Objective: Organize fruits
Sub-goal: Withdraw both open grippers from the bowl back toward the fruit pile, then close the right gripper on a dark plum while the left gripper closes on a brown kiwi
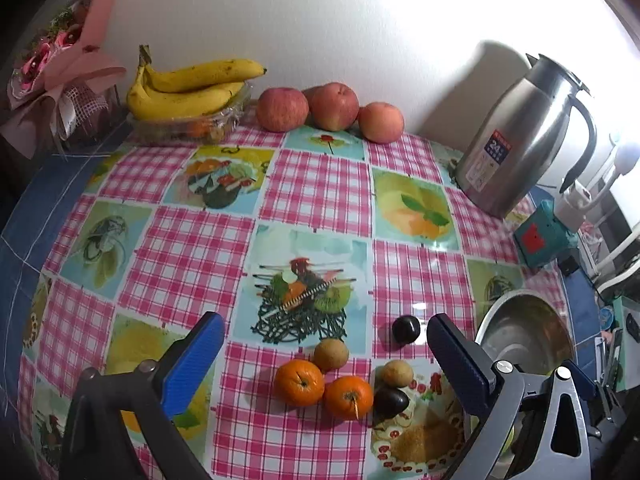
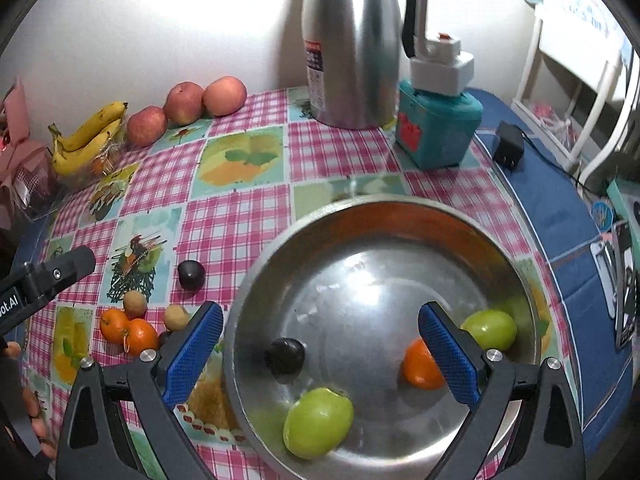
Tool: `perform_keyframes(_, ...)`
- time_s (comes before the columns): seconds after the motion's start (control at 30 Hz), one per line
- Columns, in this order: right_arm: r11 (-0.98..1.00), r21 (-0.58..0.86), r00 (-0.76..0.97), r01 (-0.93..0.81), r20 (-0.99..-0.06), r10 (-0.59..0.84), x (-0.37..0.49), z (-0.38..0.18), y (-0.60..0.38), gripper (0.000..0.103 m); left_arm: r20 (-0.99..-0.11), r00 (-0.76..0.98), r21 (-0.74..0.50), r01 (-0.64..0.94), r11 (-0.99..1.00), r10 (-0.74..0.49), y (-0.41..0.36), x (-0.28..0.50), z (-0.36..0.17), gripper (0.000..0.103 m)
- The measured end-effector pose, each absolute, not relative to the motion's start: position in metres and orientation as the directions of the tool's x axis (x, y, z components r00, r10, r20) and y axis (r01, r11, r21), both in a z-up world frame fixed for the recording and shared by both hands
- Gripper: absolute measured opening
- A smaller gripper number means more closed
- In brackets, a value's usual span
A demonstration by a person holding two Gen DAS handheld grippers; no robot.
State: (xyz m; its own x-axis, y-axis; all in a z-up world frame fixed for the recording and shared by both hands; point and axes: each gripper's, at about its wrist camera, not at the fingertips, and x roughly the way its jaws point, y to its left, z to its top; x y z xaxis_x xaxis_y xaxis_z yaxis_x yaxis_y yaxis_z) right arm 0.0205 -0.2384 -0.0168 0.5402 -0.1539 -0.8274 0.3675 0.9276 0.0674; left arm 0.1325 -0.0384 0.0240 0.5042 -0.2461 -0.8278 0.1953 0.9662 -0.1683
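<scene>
The right gripper [image 2: 320,334] hangs over the steel bowl [image 2: 500,236] with jaws wide apart and empty, while the left gripper [image 1: 326,342], equally spread, holds nothing above the oranges [image 1: 299,382] beside that bowl.

Left wrist view: low, near, facing the wall across the tablecloth [image 1: 312,192]. Right wrist view: close above the steel bowl [image 2: 400,216]. Shared: apples [image 1: 334,106] at 12 o'clock, thermos [image 2: 352,44].

Black tongs [image 2: 320,336], blue ribbed pads [image 2: 192,356], silver screws
</scene>
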Motion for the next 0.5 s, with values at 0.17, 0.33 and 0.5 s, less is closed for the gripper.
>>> perform_keyframes(0.17,0.935,0.065,0.564,0.349,-0.811,-0.154,0.028,-0.011,-0.23,0.098,-0.832,0.51,-0.157,0.161,0.974,-0.219,-0.024,0.139,0.028,0.102)
perform_keyframes(0.33,0.945,0.108,0.584,0.307,-0.806,-0.097,0.036,-0.006,-0.218,0.098,-0.838,0.513,-0.155,0.103,0.983,-0.186,-0.001,0.146,0.03,0.102)
perform_keyframes(0.5,0.957,0.142,0.594,0.255,-0.803,-0.039,0.047,-0.001,-0.199,0.098,-0.844,0.504,-0.187,0.044,0.981,-0.184,0.021,0.152,0.028,0.102)
